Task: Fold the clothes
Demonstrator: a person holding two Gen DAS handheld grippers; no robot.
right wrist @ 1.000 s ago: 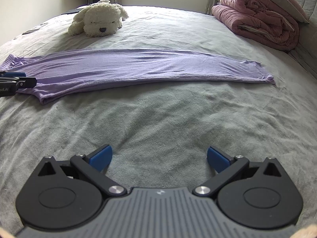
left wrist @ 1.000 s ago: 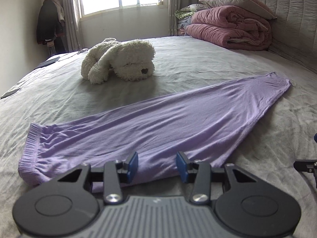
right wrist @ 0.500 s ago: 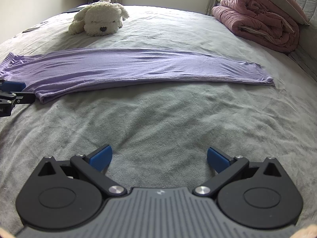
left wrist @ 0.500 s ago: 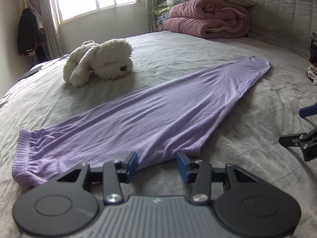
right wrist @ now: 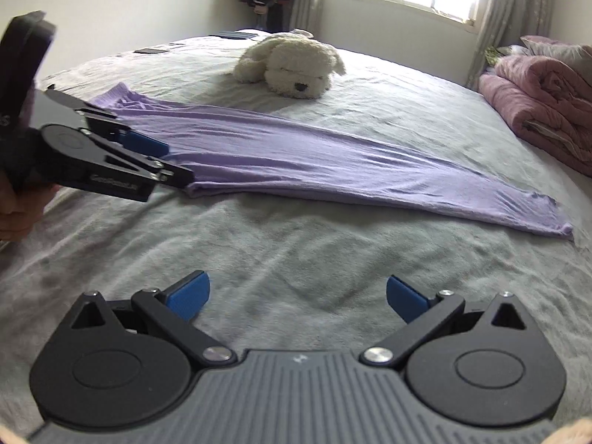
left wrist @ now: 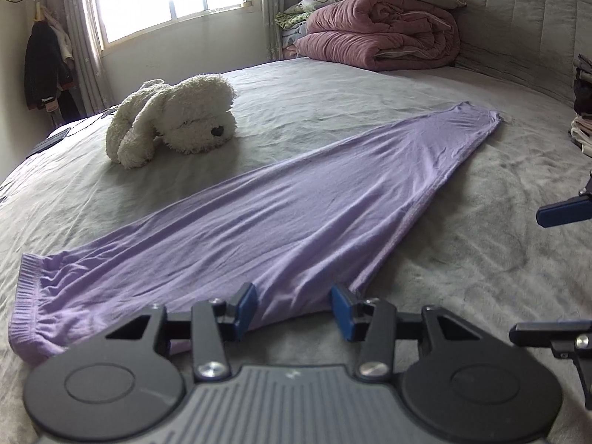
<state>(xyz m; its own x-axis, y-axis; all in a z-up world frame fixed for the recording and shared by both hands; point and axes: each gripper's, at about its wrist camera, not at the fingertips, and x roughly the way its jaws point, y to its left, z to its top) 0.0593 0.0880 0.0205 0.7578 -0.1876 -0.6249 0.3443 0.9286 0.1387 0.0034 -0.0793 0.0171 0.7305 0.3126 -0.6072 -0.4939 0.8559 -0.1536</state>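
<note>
While you hold both tools low over the grey bed (left wrist: 333,85), the folded purple trousers (left wrist: 281,222) lie flat across its blanket in one long strip, waistband end at your left and cuff end running off toward the headboard side. Your left gripper (left wrist: 294,305) sits right at the near edge of that strip; its blue pads stand partly apart with the cloth's edge showing between them, and they press on nothing that you can see. From the right wrist view, the same gripper (right wrist: 162,159) reaches the near corner of the trousers (right wrist: 296,151). Your right gripper (right wrist: 298,298) hangs over bare blanket, near the garment but apart from it, its jaws spread wide and empty. A white plush dog (left wrist: 174,122) lies beyond the trousers, and a folded pink quilt (left wrist: 381,37) is stacked by the headboard.
</note>
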